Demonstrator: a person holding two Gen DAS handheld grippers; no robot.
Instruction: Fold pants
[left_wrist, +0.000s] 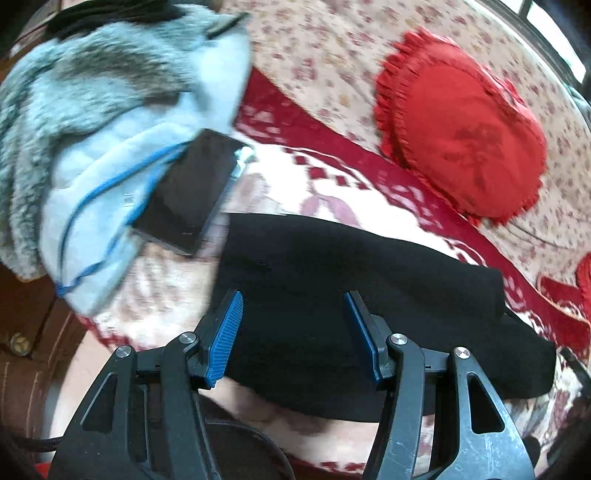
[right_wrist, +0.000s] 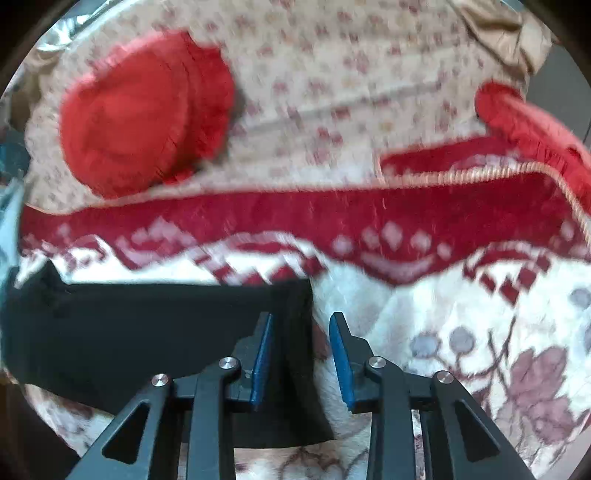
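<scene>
The black pants (left_wrist: 351, 295) lie flat as a long band on the red and white patterned blanket (left_wrist: 295, 173). My left gripper (left_wrist: 293, 299) is open, its blue pads spread wide over the left part of the pants, holding nothing. In the right wrist view the pants (right_wrist: 147, 325) reach from the left edge to the middle. My right gripper (right_wrist: 301, 319) is open over their right end edge: the left pad is over the black cloth, the right pad over the blanket (right_wrist: 424, 295). Whether the pads touch the cloth I cannot tell.
A red fringed cushion (left_wrist: 461, 147) lies behind the pants on the floral cover (left_wrist: 332, 48); it also shows in the right wrist view (right_wrist: 144, 114). A grey furry garment (left_wrist: 92, 110) and a dark flat device (left_wrist: 188, 195) lie at the left. Another red cushion (right_wrist: 535, 129) lies far right.
</scene>
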